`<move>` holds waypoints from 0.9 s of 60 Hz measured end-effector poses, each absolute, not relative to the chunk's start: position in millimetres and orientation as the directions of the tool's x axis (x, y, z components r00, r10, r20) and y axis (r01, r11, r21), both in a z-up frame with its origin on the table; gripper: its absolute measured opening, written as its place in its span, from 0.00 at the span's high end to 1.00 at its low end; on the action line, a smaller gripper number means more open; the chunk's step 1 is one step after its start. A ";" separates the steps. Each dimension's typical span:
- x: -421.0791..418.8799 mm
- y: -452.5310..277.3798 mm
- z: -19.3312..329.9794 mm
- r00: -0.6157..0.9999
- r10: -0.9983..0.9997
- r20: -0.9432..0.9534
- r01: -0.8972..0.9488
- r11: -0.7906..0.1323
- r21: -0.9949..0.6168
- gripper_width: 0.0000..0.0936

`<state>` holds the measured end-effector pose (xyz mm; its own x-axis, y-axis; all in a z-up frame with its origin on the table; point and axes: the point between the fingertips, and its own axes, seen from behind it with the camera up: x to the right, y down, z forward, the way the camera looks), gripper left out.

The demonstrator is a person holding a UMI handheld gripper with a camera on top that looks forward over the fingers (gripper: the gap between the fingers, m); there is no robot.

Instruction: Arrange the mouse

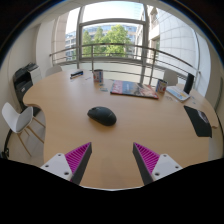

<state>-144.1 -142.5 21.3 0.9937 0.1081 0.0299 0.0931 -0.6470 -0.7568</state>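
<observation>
Gripper (110, 158) poised short of mouse (101, 115); nothing held.

The 2 fingers stand wide apart at lower centre of frame, empty. The black mouse lies at frame centre on the wooden table (60, 110), just ahead of them, untouched. In my judgement the open spread suits straddling it on approach.

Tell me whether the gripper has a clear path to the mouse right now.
Probably yes. The gripper has its fingers open, and the mouse lies just ahead of them on bare table, nothing between.
</observation>
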 end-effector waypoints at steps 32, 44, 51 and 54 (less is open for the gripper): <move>-173.8 31.1 -11.7 0.993 0.084 0.081 0.116 -0.658 -0.744 0.12; -186.2 50.8 -15.6 0.995 0.095 0.028 0.084 -0.653 -0.753 0.44; -189.9 53.2 -16.0 0.994 0.101 0.032 0.091 -0.663 -0.743 0.53; -190.9 54.3 -16.7 0.993 0.110 0.035 0.100 -0.669 -0.736 0.55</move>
